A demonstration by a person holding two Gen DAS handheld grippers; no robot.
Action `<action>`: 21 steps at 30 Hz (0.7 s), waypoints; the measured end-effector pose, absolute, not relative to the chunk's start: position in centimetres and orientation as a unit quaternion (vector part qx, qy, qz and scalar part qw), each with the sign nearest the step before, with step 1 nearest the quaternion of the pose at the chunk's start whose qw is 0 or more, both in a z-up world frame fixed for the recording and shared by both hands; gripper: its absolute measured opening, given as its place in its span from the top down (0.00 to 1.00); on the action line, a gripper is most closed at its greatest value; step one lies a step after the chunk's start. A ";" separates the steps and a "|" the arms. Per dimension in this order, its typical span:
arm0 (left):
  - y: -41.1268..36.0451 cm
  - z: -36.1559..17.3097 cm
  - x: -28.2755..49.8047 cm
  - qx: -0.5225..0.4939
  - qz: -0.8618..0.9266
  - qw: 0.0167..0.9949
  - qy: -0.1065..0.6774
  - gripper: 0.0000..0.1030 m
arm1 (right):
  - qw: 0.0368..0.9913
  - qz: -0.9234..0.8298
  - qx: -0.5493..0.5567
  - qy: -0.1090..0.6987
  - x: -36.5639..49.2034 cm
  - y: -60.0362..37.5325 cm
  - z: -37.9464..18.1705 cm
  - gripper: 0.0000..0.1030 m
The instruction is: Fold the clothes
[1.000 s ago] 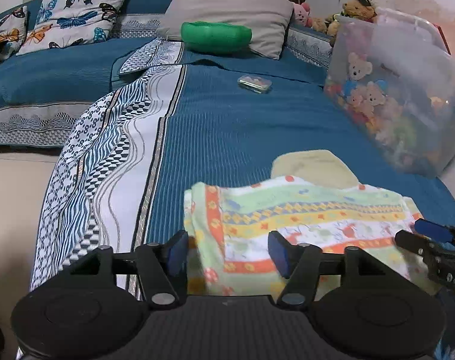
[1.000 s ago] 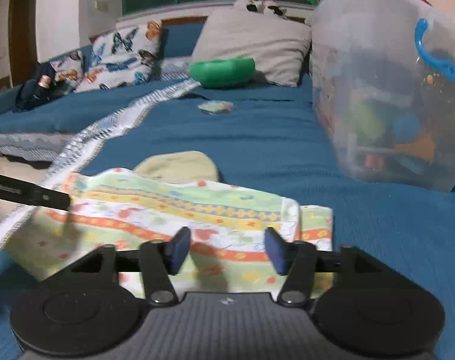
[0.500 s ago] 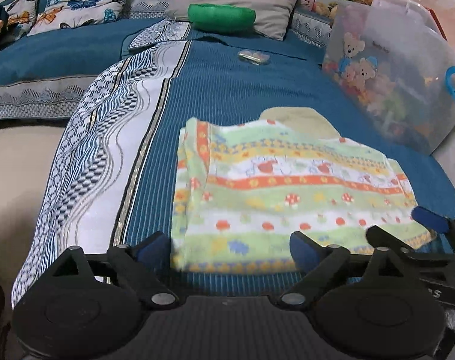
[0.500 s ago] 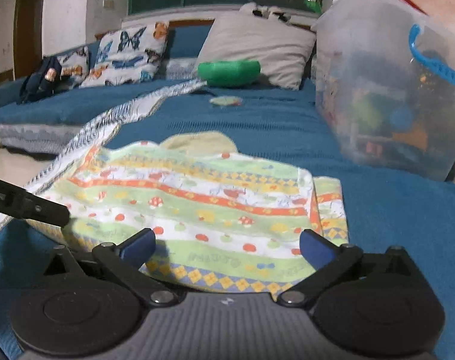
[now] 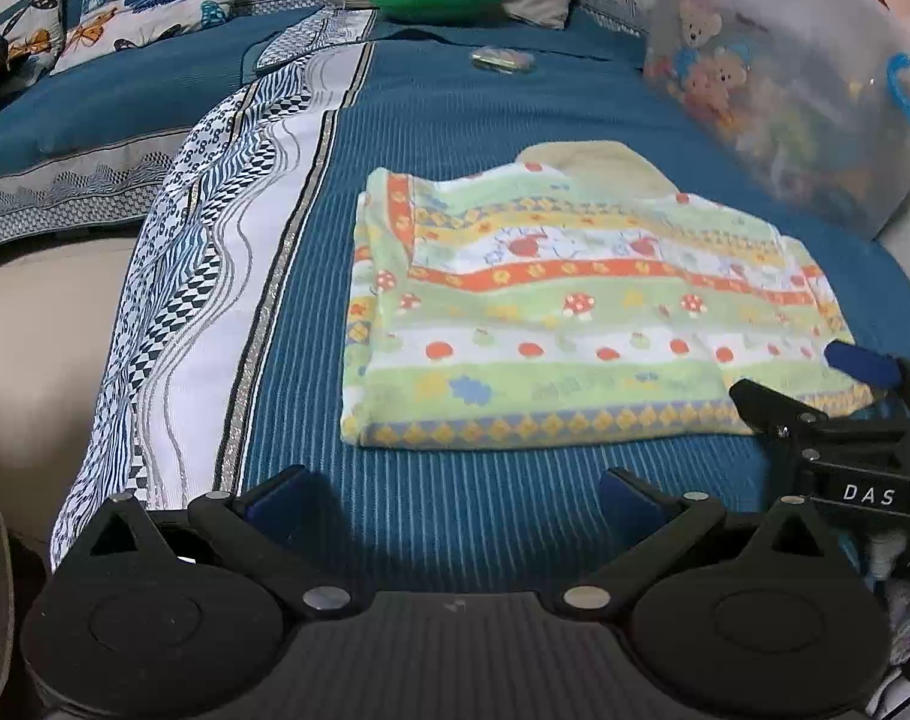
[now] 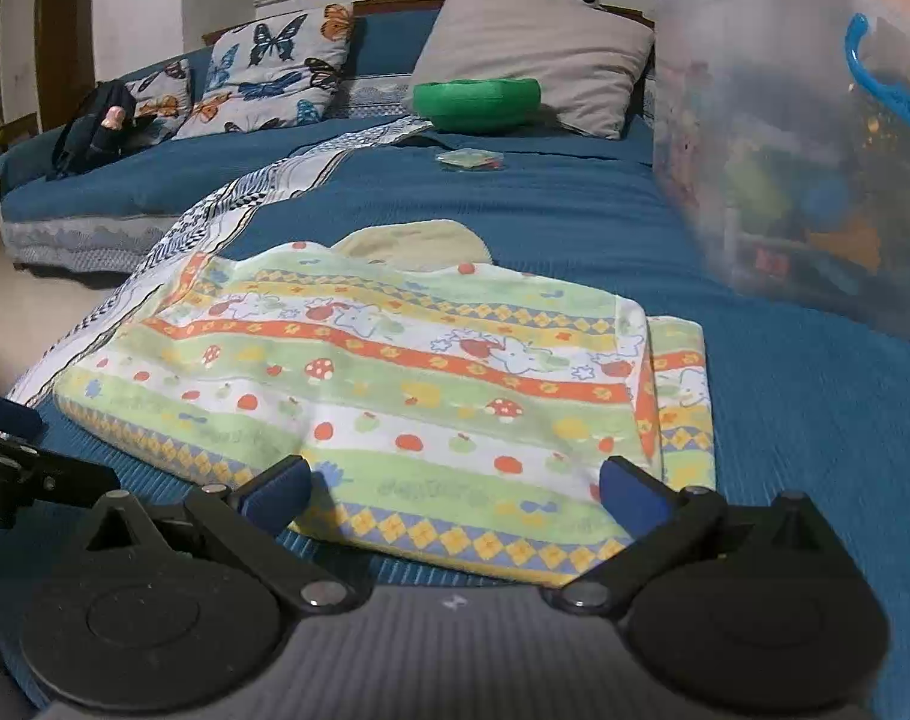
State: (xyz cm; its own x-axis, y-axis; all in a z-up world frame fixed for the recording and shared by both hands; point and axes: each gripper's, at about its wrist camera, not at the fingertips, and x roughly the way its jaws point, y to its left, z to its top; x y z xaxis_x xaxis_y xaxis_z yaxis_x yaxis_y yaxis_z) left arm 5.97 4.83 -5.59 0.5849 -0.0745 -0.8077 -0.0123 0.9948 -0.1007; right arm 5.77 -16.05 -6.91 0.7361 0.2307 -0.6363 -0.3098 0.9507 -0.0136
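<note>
**Both grippers let go of the folded garment**

Since the earlier frames both pairs of jaws have spread from narrow to wide and drawn back off the cloth.

Left wrist view: the left gripper (image 5: 449, 495) has its jaws opening to their widest over bare blue bedspread (image 5: 490, 120) — nothing between them. The folded striped garment (image 5: 574, 312) lies flat at twelve o'clock, just beyond the fingertips, with a beige cloth (image 5: 598, 165) peeking out at its far edge. The right gripper (image 5: 826, 384) enters at three o'clock, by the garment's near corner.

Right wrist view: the right gripper (image 6: 455, 492) stands wide, the garment's (image 6: 395, 372) near hem lying between its pads but unpinched.

A fold looks finished — next comes either another fold, needing a fresh pinch on an edge, or setting it aside.
</note>
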 end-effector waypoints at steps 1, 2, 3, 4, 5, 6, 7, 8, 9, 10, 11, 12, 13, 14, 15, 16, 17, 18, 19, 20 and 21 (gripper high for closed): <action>4.7 -5.6 6.0 -0.044 -0.016 0.889 0.456 0.00 | 0.930 0.146 -0.061 0.332 5.7 -16.1 -6.9 0.00; 4.6 -5.7 5.9 -0.040 -0.015 0.889 0.457 0.00 | 0.931 0.147 -0.061 0.329 5.5 -16.1 -6.8 0.00; 4.5 -5.7 6.0 -0.039 -0.014 0.888 0.457 0.00 | 0.932 0.146 -0.061 0.327 5.3 -16.2 -6.7 0.00; 4.5 -5.7 6.0 -0.038 -0.012 0.888 0.458 0.00 | 0.933 0.146 -0.061 0.324 5.2 -16.2 -6.6 0.00; 4.4 -5.7 6.0 -0.038 -0.010 0.888 0.459 0.00 | 0.933 0.145 -0.062 0.323 5.0 -16.2 -6.6 0.00; 4.4 -5.7 6.1 -0.039 -0.007 0.887 0.460 0.00 | 0.934 0.143 -0.063 0.321 4.9 -16.2 -6.5 0.00; 4.4 -5.7 6.2 -0.039 -0.006 0.886 0.461 0.00 | 0.935 0.142 -0.065 0.319 4.7 -16.1 -6.5 0.00; 4.3 -5.7 6.2 -0.037 -0.005 0.886 0.463 0.00 | 0.935 0.141 -0.068 0.317 4.6 -16.1 -6.5 0.00; 4.2 -5.7 6.2 -0.034 -0.004 0.885 0.464 0.00 | 0.936 0.141 -0.072 0.315 4.5 -16.0 -6.6 0.00; 4.1 -5.8 6.2 -0.031 -0.004 0.885 0.465 0.00 | 0.936 0.141 -0.073 0.314 4.4 -16.0 -6.6 0.00; 4.1 -5.8 6.3 -0.030 -0.003 0.884 0.466 0.00 | 0.937 0.141 -0.073 0.312 4.3 -16.0 -6.7 0.00; 4.0 -5.8 6.3 -0.029 -0.002 0.884 0.466 0.00 | 0.937 0.140 -0.073 0.311 4.3 -16.1 -6.8 0.00; 4.0 -5.8 6.3 -0.028 -0.001 0.884 0.467 0.00 | 0.938 0.140 -0.072 0.309 4.2 -16.1 -6.8 0.00; 3.9 -5.8 6.3 -0.027 0.000 0.884 0.467 0.00 | 0.938 0.140 -0.070 0.308 4.1 -16.2 -6.8 0.00; 3.9 -5.8 6.3 -0.027 0.001 0.884 0.467 0.00 | 0.939 0.140 -0.069 0.307 4.1 -16.3 -6.8 0.00; 3.8 -5.8 6.3 -0.025 0.002 0.884 0.467 0.00 | 0.939 0.141 -0.067 0.306 4.0 -16.3 -6.8 0.00; 3.8 -5.8 6.3 -0.024 0.003 0.884 0.467 0.00 | 0.939 0.141 -0.067 0.305 3.9 -16.3 -6.9 0.00; 3.7 -5.8 6.3 -0.022 0.004 0.884 0.467 0.00 | 0.940 0.142 -0.067 0.304 3.9 -16.3 -6.9 0.00; 3.7 -5.8 6.3 -0.021 0.005 0.883 0.468 0.00 | 0.940 0.142 -0.067 0.303 3.8 -16.3 -6.9 0.00; 3.7 -5.8 6.3 -0.021 0.005 0.883 0.468 0.00 | 0.940 0.142 -0.068 0.303 3.7 -16.3 -6.9 0.00; 3.7 -5.8 6.3 -0.021 0.006 0.883 0.468 0.00 | 0.940 0.143 -0.069 0.302 3.6 -16.3 -6.9 0.00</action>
State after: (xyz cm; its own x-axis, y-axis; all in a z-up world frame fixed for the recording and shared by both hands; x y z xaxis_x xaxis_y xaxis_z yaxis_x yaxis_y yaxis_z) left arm 6.33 3.68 -5.83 0.5609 -0.0088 -0.8278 -0.0307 0.9990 -0.0315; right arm 3.64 -16.32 -6.88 0.7762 0.2270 -0.5882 -0.3103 0.9497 -0.0429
